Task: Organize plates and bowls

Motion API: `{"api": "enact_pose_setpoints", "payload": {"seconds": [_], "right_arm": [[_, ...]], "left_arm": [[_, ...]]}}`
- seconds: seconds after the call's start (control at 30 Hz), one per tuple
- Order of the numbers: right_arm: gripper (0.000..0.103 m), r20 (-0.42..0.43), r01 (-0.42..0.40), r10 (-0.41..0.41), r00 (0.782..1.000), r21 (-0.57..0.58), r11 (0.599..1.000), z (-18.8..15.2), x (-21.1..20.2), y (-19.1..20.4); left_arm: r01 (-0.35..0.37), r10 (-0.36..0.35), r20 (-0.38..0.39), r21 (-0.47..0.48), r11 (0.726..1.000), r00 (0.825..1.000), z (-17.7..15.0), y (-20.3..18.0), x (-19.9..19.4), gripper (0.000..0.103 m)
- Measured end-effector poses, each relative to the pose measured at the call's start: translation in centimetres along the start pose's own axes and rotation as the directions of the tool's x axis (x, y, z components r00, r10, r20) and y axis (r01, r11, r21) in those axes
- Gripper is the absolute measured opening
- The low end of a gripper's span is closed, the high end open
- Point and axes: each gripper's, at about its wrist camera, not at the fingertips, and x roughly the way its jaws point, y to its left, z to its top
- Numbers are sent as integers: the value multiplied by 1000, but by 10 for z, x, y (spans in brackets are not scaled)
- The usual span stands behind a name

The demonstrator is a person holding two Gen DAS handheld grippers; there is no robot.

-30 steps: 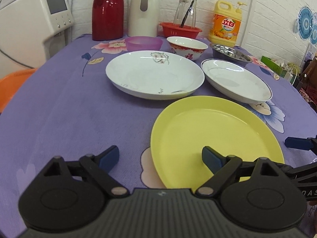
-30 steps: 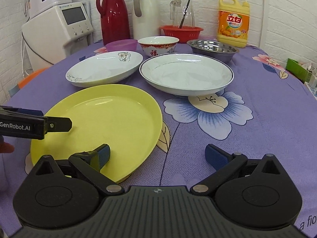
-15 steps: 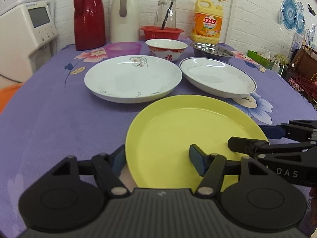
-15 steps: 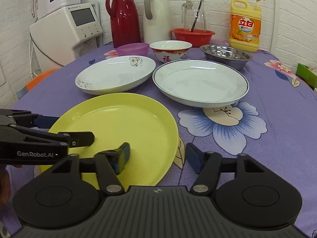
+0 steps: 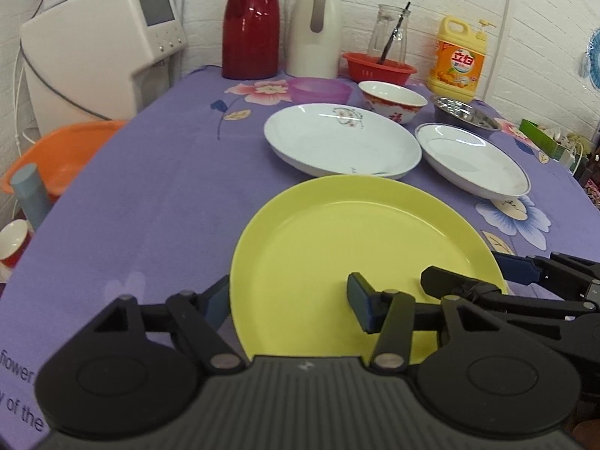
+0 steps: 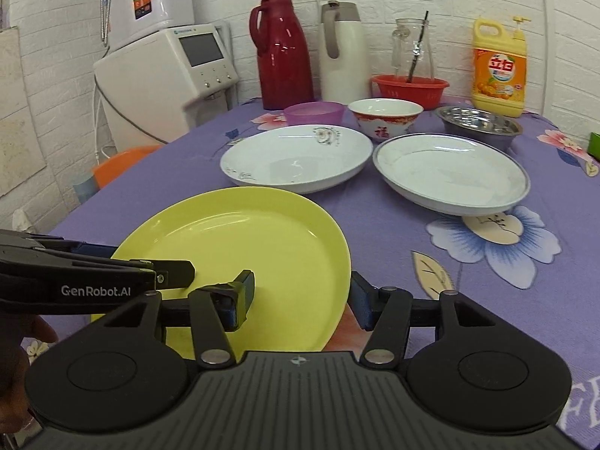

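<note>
While both claws stand at the near edge of the yellow plate (image 5: 356, 232), neither one has it clamped. The left gripper (image 5: 288, 300) has just been closing, and the plate's left rim is between its jaws: one finger is outside the rim, the other is over the plate's floor, with much space between them. The right gripper (image 6: 302, 292) has just been opening again and stands apart in the same way over the right rim. The plate seems to lie on the purple tablecloth (image 5: 150, 187), at the near side of the table; I cannot tell if its edge is already raised.

I see these risks:

- If one outer finger meets the rim before the inner one, it will likely push the plate sideways over the cloth and not grip it.
- The rim is sloped and smooth, so a shallow pinch may slip off when the plate goes up.
- The two inner fingers are near each other above the plate, and they could knock together if both claws close or turn.
- If only one side holds, the plate will hang tilted and may drop.

Just beyond, the flowered white plate (image 5: 337, 138) is very near the far rim of the yellow one, so a forward slide could strike it. Beside it is the blue-rimmed white plate (image 5: 468, 161). Further back, the red-and-white bowl (image 5: 392, 99) and the steel bowl (image 5: 465, 114) stand close together, so a careless carry over them could chip something
</note>
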Motion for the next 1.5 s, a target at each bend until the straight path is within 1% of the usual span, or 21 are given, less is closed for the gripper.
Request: {"api": "enact_pose_setpoints", "payload": {"seconds": [0.13,0.17,0.2,0.27,0.37,0.4,0.43,0.47,0.53,0.6,0.73,0.8,0.9,0.97,1.03,1.07,1.17,1.23,1.3,1.37,1.5], "right_arm": [[98,-16,-16,16,1000,-6,1000,2,18,6],[99,-35,-15,15,999,-3,1000,1,23,4],[99,-22,-12,11,1000,-12,1000,-1,22,4],[100,-31,-14,14,999,-19,1000,-2,20,2],[101,-41,-54,55,998,24,998,0,16,-7],[101,-41,-70,73,997,52,996,3,14,-12],[101,-21,-83,85,996,78,994,7,11,-18],[103,1,-80,80,997,94,992,13,8,-23],[103,27,-60,58,998,94,994,26,9,-30],[103,36,-65,62,997,102,993,41,17,-38],[103,-21,-135,140,990,152,979,62,51,-51],[103,-51,-143,155,987,189,971,66,65,-58],[103,-89,-124,147,985,218,968,67,80,-67],[103,-70,-104,121,990,206,973,68,77,-71],[103,-46,-108,120,992,216,970,70,71,-77],[96,-43,-106,119,992,227,968,71,70,-81],[92,-50,-74,87,995,220,973,71,72,-85],[96,-70,-45,61,996,212,976,70,75,-86],[103,-70,-46,62,996,217,975,72,76,-84],[103,-46,-77,87,995,184,980,79,76,-77],[103,-39,-63,68,997,120,991,98,94,-65]], "left_arm": [[-18,18,-11,-21,1000,1000,1,9,13,52],[-17,16,-22,-25,1000,1000,0,10,19,53],[1,-1,-9,-43,999,1000,-2,11,21,53],[9,-9,-3,-26,1000,1000,-2,9,22,57],[63,-64,-11,-48,997,998,1,14,23,65],[78,-79,-10,-63,995,997,3,17,22,66],[88,-88,2,-79,993,996,6,21,21,67],[93,-92,18,-92,991,996,9,24,18,68],[96,-92,47,-105,990,995,17,29,16,70],[92,-85,64,-113,989,994,27,32,17,70],[79,-70,83,-115,990,994,43,35,21,70],[75,-64,93,-115,991,994,49,36,21,70],[74,-62,100,-112,991,993,55,39,25,70],[68,-58,102,-101,993,993,59,40,28,70],[62,-52,100,-94,994,994,65,41,33,70],[60,-51,100,-93,994,994,67,42,35,70],[52,-44,103,-82,995,994,75,44,42,70],[47,-39,109,-71,996,993,80,45,45,70],[45,-38,111,-67,997,993,85,46,50,70],[56,-48,107,-70,996,993,93,48,58,70],[102,-99,57,-70,992,993,114,53,89,70]]}}
